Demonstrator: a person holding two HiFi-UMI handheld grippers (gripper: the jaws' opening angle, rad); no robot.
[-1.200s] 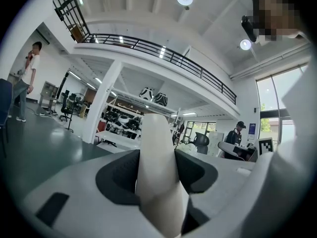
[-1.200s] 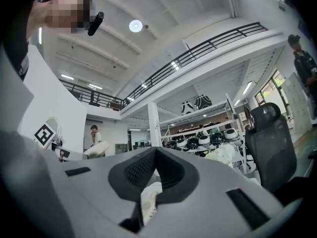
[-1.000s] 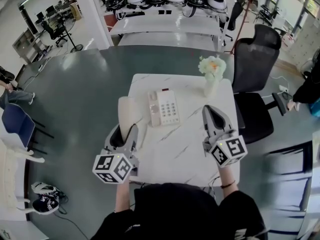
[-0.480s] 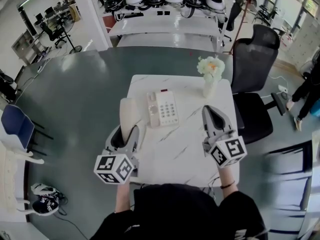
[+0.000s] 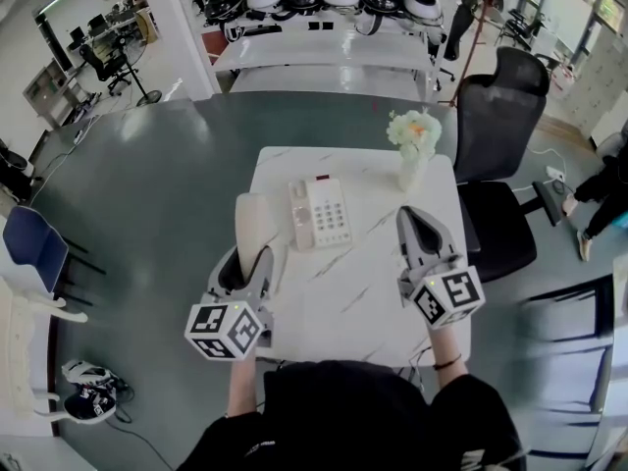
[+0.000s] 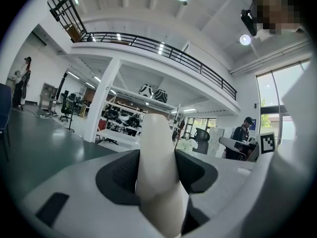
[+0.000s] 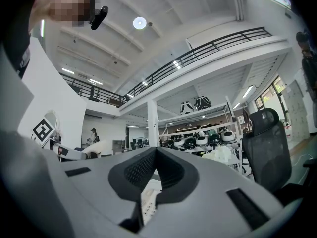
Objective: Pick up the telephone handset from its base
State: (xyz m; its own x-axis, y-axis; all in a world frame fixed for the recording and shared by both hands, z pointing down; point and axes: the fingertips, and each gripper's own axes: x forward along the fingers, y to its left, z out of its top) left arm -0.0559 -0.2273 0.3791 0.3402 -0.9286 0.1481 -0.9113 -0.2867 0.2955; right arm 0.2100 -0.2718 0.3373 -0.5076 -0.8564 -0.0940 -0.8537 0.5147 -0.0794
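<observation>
My left gripper (image 5: pixel 247 261) is shut on the cream telephone handset (image 5: pixel 251 224), which stands out past the jaws, lifted off and left of the base. In the left gripper view the handset (image 6: pixel 154 152) fills the gap between both pads of the left gripper (image 6: pixel 157 175). The white phone base (image 5: pixel 324 212) with its keypad lies on the marble table (image 5: pixel 363 307), its cradle side bare. My right gripper (image 5: pixel 420 232) hovers right of the base, jaws shut with the tips touching and nothing held. In the right gripper view the base (image 7: pixel 148 201) shows below the right gripper (image 7: pixel 156 155).
A vase of pale flowers (image 5: pixel 415 150) stands at the table's far right corner. A black office chair (image 5: pixel 498 130) is beside the table on the right. A blue chair (image 5: pixel 29 245) and shoes (image 5: pixel 88 389) are on the floor at left.
Both grippers and the handset hold still. Only a person at the far right edge of the room has shifted.
</observation>
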